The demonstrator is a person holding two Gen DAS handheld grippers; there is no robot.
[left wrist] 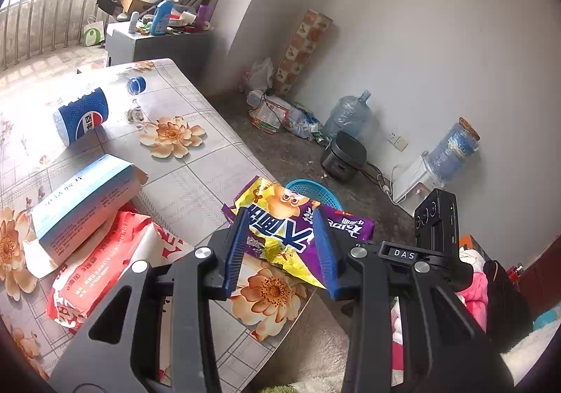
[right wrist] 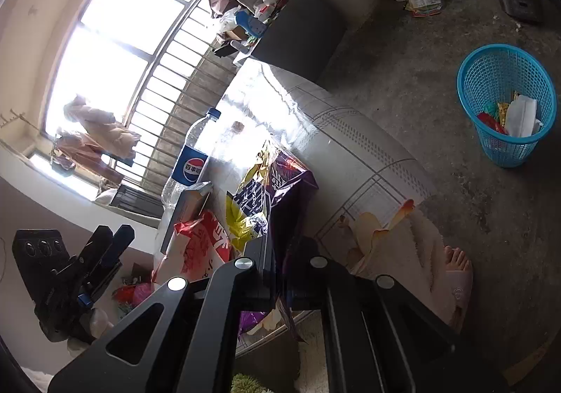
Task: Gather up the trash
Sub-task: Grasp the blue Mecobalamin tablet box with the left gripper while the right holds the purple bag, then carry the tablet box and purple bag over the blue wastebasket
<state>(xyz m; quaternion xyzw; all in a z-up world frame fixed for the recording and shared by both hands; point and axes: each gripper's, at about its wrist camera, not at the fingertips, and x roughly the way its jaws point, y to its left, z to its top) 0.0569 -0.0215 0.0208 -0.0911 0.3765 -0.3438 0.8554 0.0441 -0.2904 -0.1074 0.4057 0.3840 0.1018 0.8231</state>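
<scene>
A purple and yellow snack bag (left wrist: 280, 235) lies at the table's near edge. My left gripper (left wrist: 280, 245) is open, its blue fingers either side of the bag, above it. My right gripper (right wrist: 280, 273) is shut on the same snack bag (right wrist: 273, 189), pinching its edge. A red wrapper (left wrist: 105, 263), a white and blue box (left wrist: 84, 200) and a Pepsi bottle (left wrist: 82, 115) lie on the table (left wrist: 196, 182). The blue mesh trash basket (right wrist: 505, 101) stands on the floor with wrappers in it; in the left wrist view its rim (left wrist: 312, 191) shows behind the bag.
A rice cooker (left wrist: 343, 156), water jugs (left wrist: 347, 112) and a litter pile (left wrist: 280, 112) stand along the wall. A grey cabinet (left wrist: 154, 42) stands beyond the table. A person's foot (right wrist: 455, 270) is on the floor near the table corner.
</scene>
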